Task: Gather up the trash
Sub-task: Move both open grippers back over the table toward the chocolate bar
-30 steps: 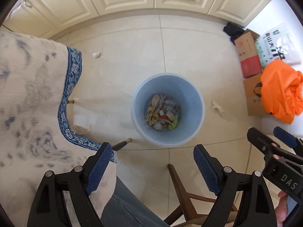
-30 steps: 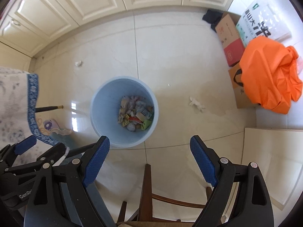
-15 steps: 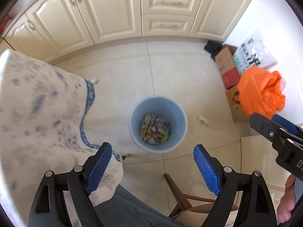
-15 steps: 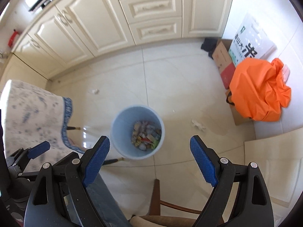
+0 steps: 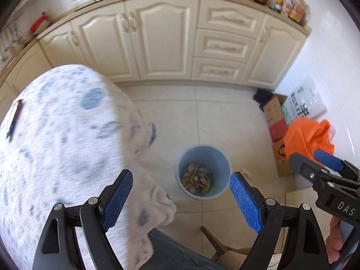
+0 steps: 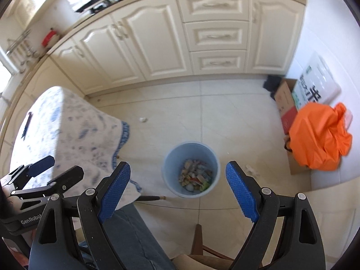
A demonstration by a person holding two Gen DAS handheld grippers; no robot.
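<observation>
Trash (image 5: 198, 178) fills the bottom of the light blue bin (image 5: 203, 151) standing on the tiled kitchen floor (image 6: 236, 121), and I see it framed between my fingers in both views. My left gripper (image 5: 181, 199) has its jaws spread wide with nothing between them; my right gripper (image 6: 177, 194) is the same, wide apart and empty. Loose scraps lie on the floor: a crumpled white wad (image 6: 142, 119) near the cabinets (image 6: 157, 45), and another white scrap (image 6: 250, 169) just right of the bin. To my left is the desk under a white-and-blue cloth (image 6: 67, 130), blurred in the left view. An orange bag (image 6: 319, 137) sits on cardboard boxes (image 6: 284, 103) by the wall.
</observation>
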